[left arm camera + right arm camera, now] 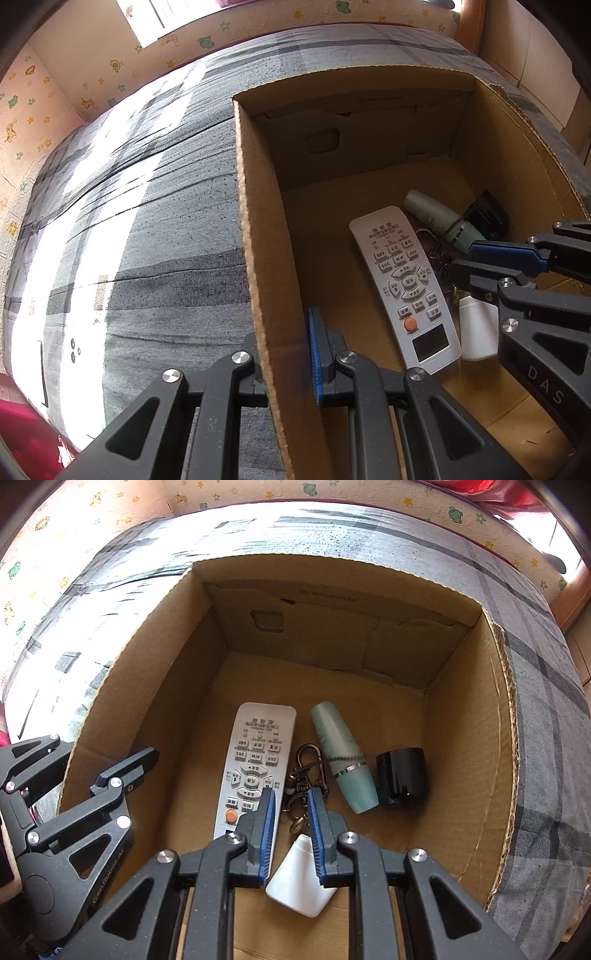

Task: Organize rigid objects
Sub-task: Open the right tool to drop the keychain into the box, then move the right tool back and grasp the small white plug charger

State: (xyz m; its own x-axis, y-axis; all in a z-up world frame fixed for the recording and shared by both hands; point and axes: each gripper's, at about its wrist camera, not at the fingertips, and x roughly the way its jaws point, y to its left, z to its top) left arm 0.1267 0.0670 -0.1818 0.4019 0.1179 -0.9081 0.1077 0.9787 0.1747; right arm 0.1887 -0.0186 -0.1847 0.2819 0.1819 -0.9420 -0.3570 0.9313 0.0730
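At lower left, the left claw (284, 332) is clamped on the left wall of the cardboard box (461, 738), which stands on a grey patchwork bed (535, 664). All the objects lie on the box floor. Left of centre is the white remote (255, 764): stiff, light and flat, best taken across its narrow sides. Just beside it, a keyring (306, 760) is loose and jangly, so its big clasp is the handhold. The right claw (291, 794), at lower centre, has its jaws drawn close with nothing visibly pinched. A small white bottle (295, 878) lies under it, probably light and smooth. Rightward, the teal bottle (340, 753) would roll, so grip mid-body. The glossy black cup (402, 775) looks slippery.
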